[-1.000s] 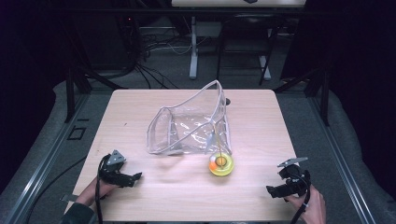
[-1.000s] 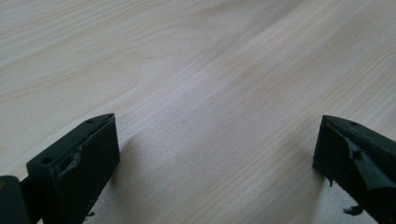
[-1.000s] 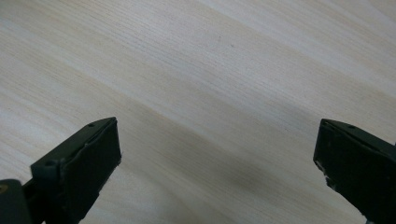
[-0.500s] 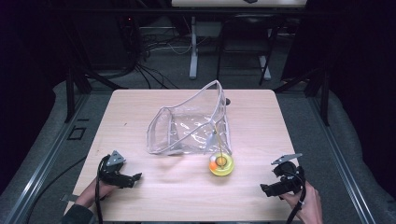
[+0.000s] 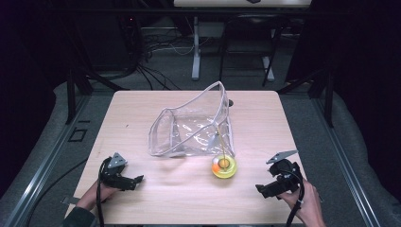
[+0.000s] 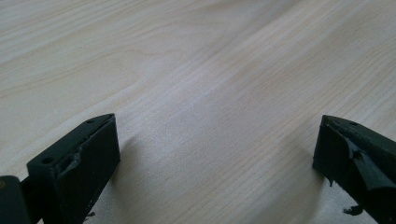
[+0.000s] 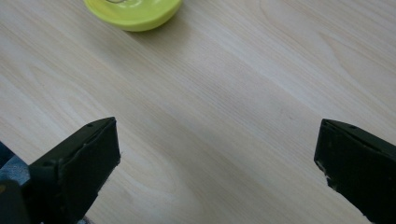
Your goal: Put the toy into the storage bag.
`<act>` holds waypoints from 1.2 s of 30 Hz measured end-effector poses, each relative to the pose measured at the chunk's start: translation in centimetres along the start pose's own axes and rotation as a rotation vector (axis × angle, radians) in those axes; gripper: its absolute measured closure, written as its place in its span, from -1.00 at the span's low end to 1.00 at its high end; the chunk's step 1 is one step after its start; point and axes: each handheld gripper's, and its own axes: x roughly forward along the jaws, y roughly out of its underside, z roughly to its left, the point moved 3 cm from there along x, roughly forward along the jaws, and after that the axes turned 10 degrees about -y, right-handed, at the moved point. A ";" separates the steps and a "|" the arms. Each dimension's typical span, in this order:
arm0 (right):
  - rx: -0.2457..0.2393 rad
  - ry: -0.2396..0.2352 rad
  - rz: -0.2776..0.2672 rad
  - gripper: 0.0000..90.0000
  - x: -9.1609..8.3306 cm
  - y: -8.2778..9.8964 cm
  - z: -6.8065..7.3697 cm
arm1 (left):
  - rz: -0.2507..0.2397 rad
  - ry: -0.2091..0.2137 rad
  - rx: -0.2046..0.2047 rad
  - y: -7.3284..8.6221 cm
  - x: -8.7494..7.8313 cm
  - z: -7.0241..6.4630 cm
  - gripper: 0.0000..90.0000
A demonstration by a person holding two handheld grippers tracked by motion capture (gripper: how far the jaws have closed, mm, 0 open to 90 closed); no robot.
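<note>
The yellow bowl sits on the table just before a clear plastic bag, between left gripper and right gripper. Left gripper view: jaws wide apart, empty, over bare wood. Right gripper view: jaws wide, empty, bowl ahead.

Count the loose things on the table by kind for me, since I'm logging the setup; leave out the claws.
Clear plastic bag: 1
Yellow dish: 1
Small orange piece in the dish: 1
Total: 3
</note>
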 end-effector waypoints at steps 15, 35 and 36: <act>-0.083 -0.039 0.027 -0.96 -0.3 -3.2 1.7 | 0.002 -0.001 0.001 0.0 0.0 0.0 -0.99; -0.122 -0.094 0.122 -1.00 0.4 -6.9 2.5 | 0.000 -0.004 -0.001 0.0 0.0 0.0 -0.99; -0.124 -0.100 0.122 -1.00 0.4 -7.0 2.6 | 0.000 -0.004 0.000 0.0 0.0 0.0 -0.99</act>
